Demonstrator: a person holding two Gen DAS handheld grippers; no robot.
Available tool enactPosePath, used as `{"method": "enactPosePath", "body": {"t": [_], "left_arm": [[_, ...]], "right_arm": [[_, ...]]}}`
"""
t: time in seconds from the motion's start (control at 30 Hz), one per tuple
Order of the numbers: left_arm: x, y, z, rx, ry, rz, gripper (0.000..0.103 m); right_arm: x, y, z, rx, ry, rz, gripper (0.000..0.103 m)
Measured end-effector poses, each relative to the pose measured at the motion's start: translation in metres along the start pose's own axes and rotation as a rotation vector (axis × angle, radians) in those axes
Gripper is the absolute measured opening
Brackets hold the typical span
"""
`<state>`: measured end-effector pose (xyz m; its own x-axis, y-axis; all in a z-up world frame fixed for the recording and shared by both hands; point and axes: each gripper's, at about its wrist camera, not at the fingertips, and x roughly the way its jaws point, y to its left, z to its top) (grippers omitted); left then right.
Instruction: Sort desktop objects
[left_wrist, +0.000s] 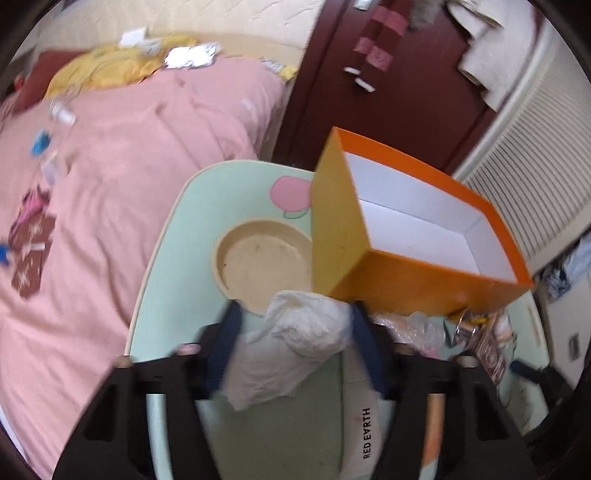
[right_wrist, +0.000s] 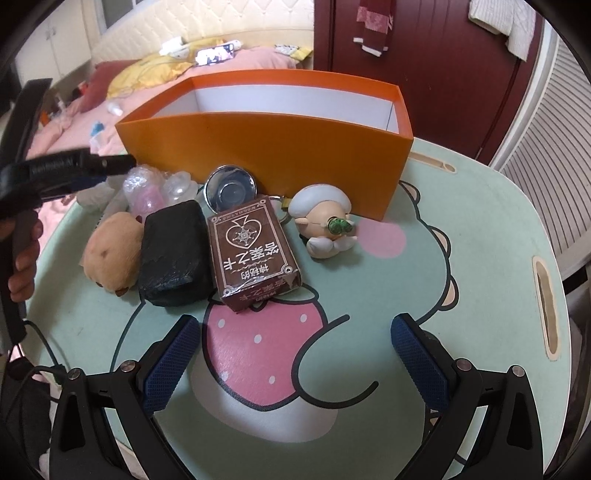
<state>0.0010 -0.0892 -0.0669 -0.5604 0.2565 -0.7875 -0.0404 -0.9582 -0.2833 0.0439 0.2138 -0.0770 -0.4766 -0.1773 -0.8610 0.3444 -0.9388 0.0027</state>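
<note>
My left gripper (left_wrist: 293, 314) is shut on a crumpled white paper wad (left_wrist: 306, 328) and holds it above the green table, beside a tan round dish (left_wrist: 262, 264) and the empty orange box (left_wrist: 417, 236). My right gripper (right_wrist: 295, 343) is open and empty, low over the table. Ahead of it lie a brown card box (right_wrist: 253, 251), a black wrapped block (right_wrist: 173, 254), a tan plush toy (right_wrist: 110, 254), a small doll figure (right_wrist: 327, 225), a round metal mirror (right_wrist: 231, 190) and clear plastic wraps (right_wrist: 147, 188), all in front of the orange box (right_wrist: 266, 144).
The green cartoon-print table (right_wrist: 461, 295) has a handle slot (right_wrist: 546, 291) at its right edge. A pink bed (left_wrist: 110, 184) with scattered items lies to the left. A dark red wardrobe (right_wrist: 424, 55) and a louvred door (right_wrist: 546, 184) stand behind.
</note>
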Motion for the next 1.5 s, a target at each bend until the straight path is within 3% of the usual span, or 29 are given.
{"method": "enactPosePath", "body": {"t": [0.13,0.37,0.47,0.57,0.87,1.17,1.5], "left_arm": [[-0.01,0.007,-0.002,-0.037,-0.049,-0.034,0.035],[-0.045,0.018,-0.009,-0.097,-0.199,-0.015,0.035],[-0.049,0.015,-0.018,-0.106,-0.223,-0.006,0.035],[-0.047,0.011,-0.025,-0.112,-0.208,-0.04,0.035],[-0.047,-0.022,-0.031,0.043,-0.226,-0.001,0.035],[-0.047,-0.016,-0.031,0.024,-0.224,0.003,0.035],[-0.039,-0.016,-0.033,0.026,-0.184,0.044,0.035]], "right_arm": [[0.001,-0.001,0.001,0.002,-0.006,0.001,0.103],[0.001,-0.002,0.002,0.007,-0.01,-0.001,0.103],[0.001,-0.002,0.002,0.008,-0.009,-0.003,0.103],[0.0,-0.002,0.002,0.009,-0.007,-0.004,0.103],[0.0,-0.002,0.003,0.019,-0.002,-0.013,0.103],[-0.001,-0.004,0.004,0.035,0.002,-0.014,0.103],[-0.024,-0.044,-0.002,0.209,-0.104,0.185,0.103]]}}
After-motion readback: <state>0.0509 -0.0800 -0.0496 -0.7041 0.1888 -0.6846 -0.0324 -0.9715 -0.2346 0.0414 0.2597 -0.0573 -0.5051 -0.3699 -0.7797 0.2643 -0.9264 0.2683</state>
